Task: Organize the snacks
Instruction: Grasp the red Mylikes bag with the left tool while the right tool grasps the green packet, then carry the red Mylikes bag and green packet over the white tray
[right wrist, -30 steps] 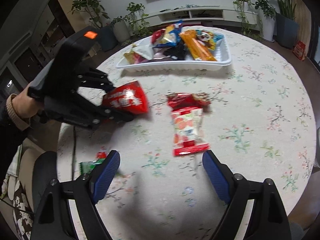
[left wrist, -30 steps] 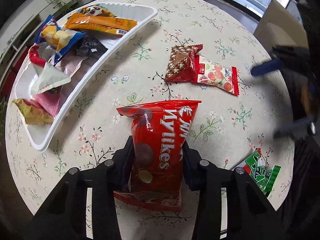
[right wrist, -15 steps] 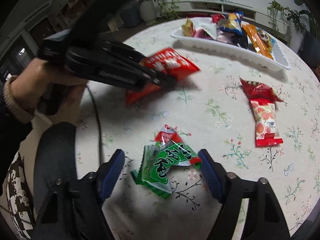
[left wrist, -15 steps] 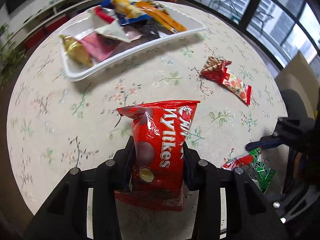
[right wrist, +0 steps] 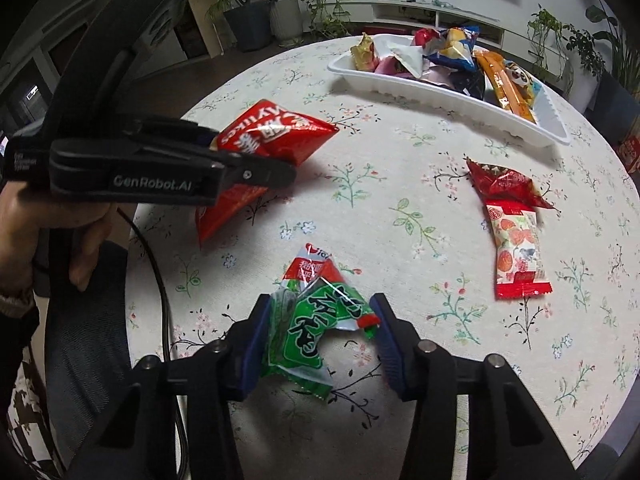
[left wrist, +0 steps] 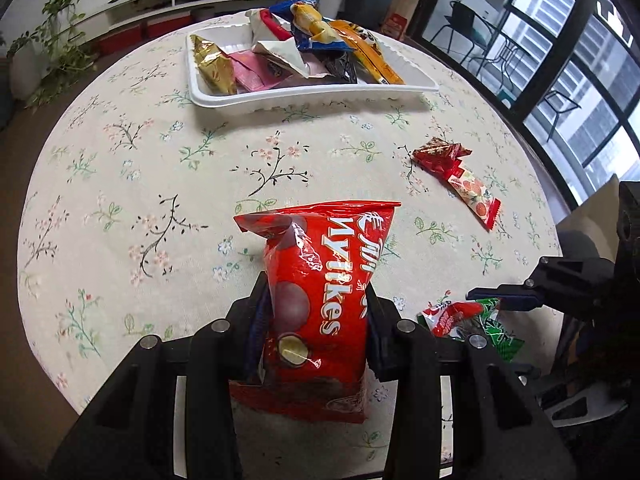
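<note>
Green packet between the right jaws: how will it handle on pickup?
Probably floppy: the green packet is thin, crinkled film and already bent. Likely light for its size, since it looks nearly flat. Its glossy wrapper may slip, and the red packet touching it could drag along.

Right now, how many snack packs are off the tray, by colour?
Red: 2, Mylikes bag, starred packet
Red-and-white: 2, strawberry packet, half-covered packet
Green: 1, green packet
Total: 5

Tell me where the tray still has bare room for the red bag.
The white tray is bare at its right end, beyond the orange packet. Its left and middle are heaped with packets. The red bag sits clamped in the left gripper.
</note>
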`<action>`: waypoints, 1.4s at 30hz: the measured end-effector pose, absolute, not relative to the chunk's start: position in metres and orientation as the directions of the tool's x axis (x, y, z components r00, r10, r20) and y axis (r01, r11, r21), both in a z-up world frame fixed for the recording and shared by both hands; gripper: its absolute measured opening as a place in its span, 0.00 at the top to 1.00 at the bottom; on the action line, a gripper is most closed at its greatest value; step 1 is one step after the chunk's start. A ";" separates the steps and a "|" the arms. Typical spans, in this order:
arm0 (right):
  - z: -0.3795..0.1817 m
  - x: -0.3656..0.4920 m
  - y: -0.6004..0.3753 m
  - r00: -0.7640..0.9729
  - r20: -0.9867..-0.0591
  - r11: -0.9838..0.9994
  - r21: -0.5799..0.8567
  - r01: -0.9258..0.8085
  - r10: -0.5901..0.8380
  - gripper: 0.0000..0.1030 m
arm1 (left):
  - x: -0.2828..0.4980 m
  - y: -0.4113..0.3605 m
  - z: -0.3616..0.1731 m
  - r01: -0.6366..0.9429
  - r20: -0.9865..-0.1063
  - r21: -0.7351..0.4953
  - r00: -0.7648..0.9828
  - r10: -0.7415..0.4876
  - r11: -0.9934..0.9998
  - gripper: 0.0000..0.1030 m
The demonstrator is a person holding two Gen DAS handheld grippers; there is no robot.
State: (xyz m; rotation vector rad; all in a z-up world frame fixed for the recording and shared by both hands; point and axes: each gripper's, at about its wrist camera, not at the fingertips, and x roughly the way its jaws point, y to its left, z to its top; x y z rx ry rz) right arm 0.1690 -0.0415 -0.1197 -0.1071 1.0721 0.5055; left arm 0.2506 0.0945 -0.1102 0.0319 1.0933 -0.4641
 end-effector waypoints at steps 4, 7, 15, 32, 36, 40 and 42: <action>-0.118 0.163 -0.042 0.374 -0.861 0.879 0.155 -0.451 0.344 0.71 | 0.244 0.094 -0.109 0.365 -0.856 -0.214 0.378 -0.354 0.906 0.64; -0.116 0.161 -0.044 0.364 -0.857 0.874 0.181 -0.451 0.365 0.71 | 0.239 0.091 -0.109 0.364 -0.857 -0.213 0.375 -0.352 0.907 0.64; -0.106 0.158 -0.070 0.379 -0.818 0.875 0.278 -0.397 0.432 0.71 | 0.232 0.092 -0.106 0.340 -0.840 -0.255 0.386 -0.382 0.905 0.64; -0.068 0.186 -0.148 0.506 -0.753 0.907 0.333 -0.259 0.421 0.71 | 0.257 0.089 -0.094 0.319 -0.812 -0.318 0.394 -0.431 0.893 0.71; -0.074 0.184 -0.143 0.496 -0.757 0.904 0.330 -0.270 0.425 0.71 | 0.257 0.080 -0.102 0.334 -0.835 -0.279 0.380 -0.399 0.901 0.71; -0.080 0.185 -0.142 0.485 -0.760 0.901 0.344 -0.266 0.433 0.71 | 0.257 0.080 -0.100 0.327 -0.830 -0.261 0.404 -0.384 0.908 0.75; -0.079 0.186 -0.143 0.489 -0.757 0.900 0.345 -0.266 0.434 0.71 | 0.256 0.080 -0.100 0.335 -0.833 -0.250 0.405 -0.378 0.909 0.76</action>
